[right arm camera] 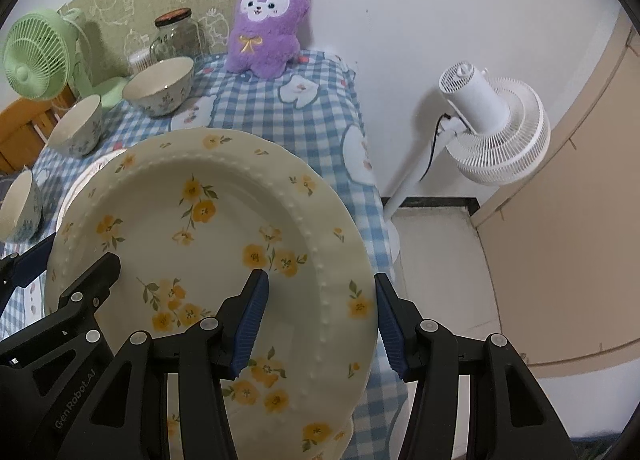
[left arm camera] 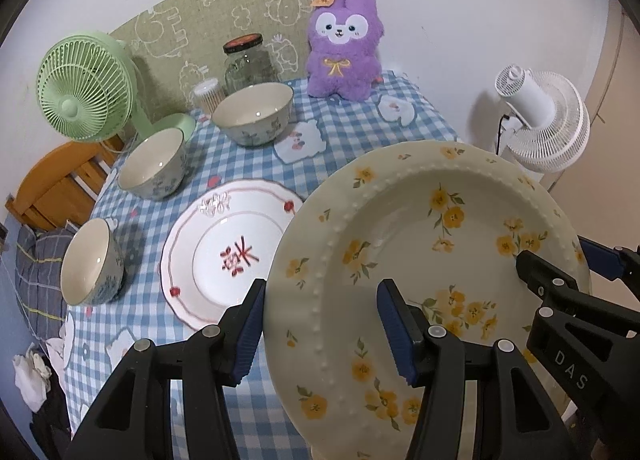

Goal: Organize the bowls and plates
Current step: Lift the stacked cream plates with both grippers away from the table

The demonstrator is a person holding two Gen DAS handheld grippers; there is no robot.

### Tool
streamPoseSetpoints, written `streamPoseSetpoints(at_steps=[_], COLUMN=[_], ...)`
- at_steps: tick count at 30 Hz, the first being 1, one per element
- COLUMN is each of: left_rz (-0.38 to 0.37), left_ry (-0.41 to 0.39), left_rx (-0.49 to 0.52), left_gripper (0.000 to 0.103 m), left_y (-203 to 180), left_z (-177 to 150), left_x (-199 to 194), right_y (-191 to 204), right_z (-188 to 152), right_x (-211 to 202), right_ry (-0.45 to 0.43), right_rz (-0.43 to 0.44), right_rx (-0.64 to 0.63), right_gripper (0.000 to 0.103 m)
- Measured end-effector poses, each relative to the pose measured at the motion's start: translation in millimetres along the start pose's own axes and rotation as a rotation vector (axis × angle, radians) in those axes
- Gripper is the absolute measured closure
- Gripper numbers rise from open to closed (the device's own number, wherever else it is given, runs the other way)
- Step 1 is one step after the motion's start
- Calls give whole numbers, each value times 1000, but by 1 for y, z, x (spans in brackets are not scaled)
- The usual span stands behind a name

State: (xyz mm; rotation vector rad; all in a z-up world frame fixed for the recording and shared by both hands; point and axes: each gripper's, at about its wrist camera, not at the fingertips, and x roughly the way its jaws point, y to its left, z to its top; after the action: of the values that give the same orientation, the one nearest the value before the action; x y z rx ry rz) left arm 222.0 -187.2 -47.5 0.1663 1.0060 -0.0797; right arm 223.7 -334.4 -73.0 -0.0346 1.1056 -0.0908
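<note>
Both hand-held grippers, left (left arm camera: 322,324) and right (right arm camera: 322,318), clamp the floral plate's (left arm camera: 420,228) opposite rims, carrying it; next, lower it onto the white plate (left arm camera: 224,256) mid-table.

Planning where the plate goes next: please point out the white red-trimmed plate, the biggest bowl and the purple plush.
White plate (left arm camera: 224,244), left wrist view, its centre.
Biggest bowl (left arm camera: 252,112), left wrist view, inner wall.
Purple plush (right arm camera: 262,40), right wrist view, its belly.
</note>
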Motion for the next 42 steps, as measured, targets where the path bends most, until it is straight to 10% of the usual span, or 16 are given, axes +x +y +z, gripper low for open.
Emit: streamPoseSetpoints(at_steps=[42], left_rz=[-56], left_ry=[150], left_rx=[55], left_gripper=[47], left_y=[-3], left_z=[-80], left_x=[31], right_y=[14], right_z=[-69], right_x=[31], right_ry=[115], right_rz=[-53], right_rx=[36], right_gripper=[47])
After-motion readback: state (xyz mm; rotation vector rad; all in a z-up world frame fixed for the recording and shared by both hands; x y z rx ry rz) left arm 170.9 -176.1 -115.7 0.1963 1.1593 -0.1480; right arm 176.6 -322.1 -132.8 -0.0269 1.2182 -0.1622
